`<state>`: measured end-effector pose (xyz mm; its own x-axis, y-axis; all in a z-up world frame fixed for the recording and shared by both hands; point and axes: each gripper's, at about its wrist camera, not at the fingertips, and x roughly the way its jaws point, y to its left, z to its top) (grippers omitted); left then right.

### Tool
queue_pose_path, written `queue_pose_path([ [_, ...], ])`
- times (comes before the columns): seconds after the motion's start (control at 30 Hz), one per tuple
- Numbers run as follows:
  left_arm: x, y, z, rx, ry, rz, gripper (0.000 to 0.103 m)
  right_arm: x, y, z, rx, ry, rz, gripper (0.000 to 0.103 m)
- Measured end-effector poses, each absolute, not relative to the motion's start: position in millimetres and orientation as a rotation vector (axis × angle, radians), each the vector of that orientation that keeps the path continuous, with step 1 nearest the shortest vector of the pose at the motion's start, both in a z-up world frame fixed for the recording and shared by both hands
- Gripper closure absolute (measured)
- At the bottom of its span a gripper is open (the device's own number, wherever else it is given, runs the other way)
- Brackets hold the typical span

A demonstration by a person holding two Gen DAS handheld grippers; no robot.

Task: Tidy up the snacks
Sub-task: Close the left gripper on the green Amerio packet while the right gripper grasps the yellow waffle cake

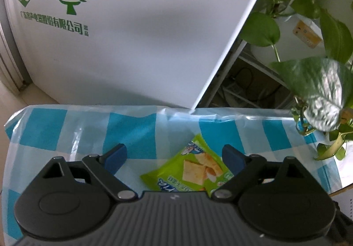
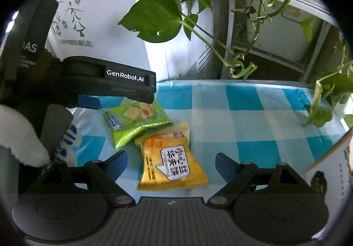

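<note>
Two snack packets on blue-and-white checked plastic tablecloth: green crinkly foil packet overlapping yellow foil packet. Left gripper jaws wide, straddling green. Right gripper jaws wide, framing yellow. Step: pre-grasp. Next: lower, close.

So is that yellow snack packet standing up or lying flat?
Lying flat. The yellow packet rests face up on the checked tablecloth, its label fully visible, one corner tucked against the green packet.
</note>
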<state>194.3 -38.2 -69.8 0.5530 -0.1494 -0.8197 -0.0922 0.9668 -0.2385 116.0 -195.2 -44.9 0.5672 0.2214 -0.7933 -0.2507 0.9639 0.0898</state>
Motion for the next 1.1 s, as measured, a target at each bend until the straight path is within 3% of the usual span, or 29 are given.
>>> queue_pose_path([
  [0.1,200,-41,-73,-0.244,0.986,-0.018,0.009,118,-192,-50,-0.036,0.931,0.291,0.021],
  [0.17,201,-39,-74,-0.253,0.980,-0.019,0.007,120,-192,-55,-0.030,0.953,0.284,0.032],
  [0.37,207,-45,-76,-0.193,0.986,-0.051,0.007,117,-193,-53,-0.050,0.951,0.283,0.044],
  [0.67,194,-60,-76,-0.051,0.973,-0.104,0.025,104,-197,-44,-0.051,0.989,0.244,0.046],
  [1.1,126,-46,-61,0.008,1.016,-0.210,0.027,61,-210,-34,-0.026,1.041,0.200,0.046],
])
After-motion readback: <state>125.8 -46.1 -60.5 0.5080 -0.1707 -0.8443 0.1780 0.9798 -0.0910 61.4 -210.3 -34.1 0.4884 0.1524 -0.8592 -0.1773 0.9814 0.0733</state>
